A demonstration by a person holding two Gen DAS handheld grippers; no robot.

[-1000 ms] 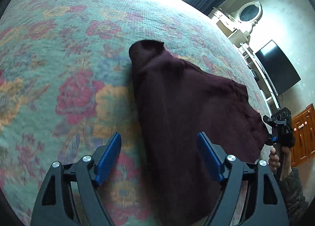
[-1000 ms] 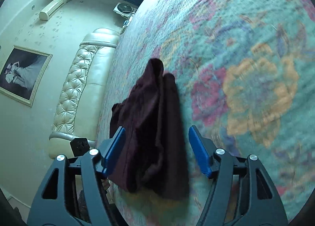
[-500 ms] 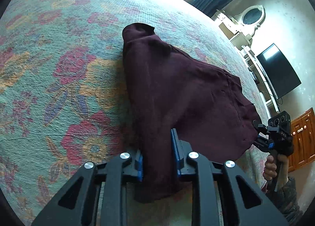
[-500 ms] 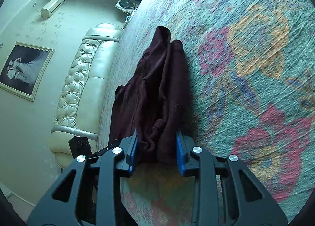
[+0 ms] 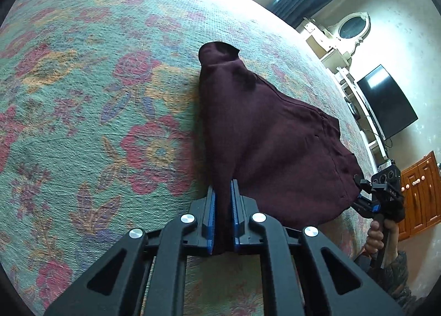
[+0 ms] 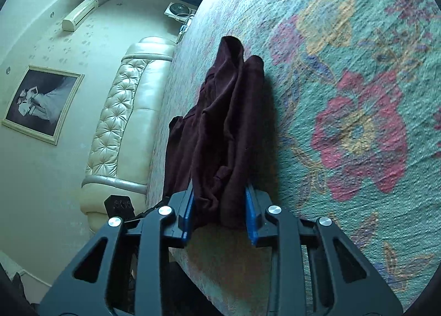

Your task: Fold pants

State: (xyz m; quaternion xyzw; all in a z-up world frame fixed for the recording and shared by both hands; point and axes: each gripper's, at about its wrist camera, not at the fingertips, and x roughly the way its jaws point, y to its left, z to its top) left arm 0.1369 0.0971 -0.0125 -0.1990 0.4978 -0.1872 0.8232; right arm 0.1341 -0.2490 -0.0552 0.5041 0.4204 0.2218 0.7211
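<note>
Dark maroon pants (image 5: 264, 134) lie bunched on a floral bedspread (image 5: 82, 95). My left gripper (image 5: 223, 222) is shut on the near edge of the pants, the cloth pinched between its blue pads. My right gripper (image 6: 219, 216) is shut on a thick bunch of the pants (image 6: 220, 134) at the other corner. The right gripper also shows in the left wrist view (image 5: 366, 203), clamped on the pants' right corner, held by a hand. The far end of the pants rests on the bed.
The bedspread (image 6: 358, 95) spreads wide around the pants. A cream tufted headboard (image 6: 124, 112) stands by the bed. A TV (image 5: 386, 101), a white dresser with an oval mirror (image 5: 352, 26) and a wooden cabinet (image 5: 416, 194) are beyond the bed edge.
Both grippers were open a second ago beside the pants' edge. They closed on the cloth, and the left pads have pinched tighter since half a second ago.
</note>
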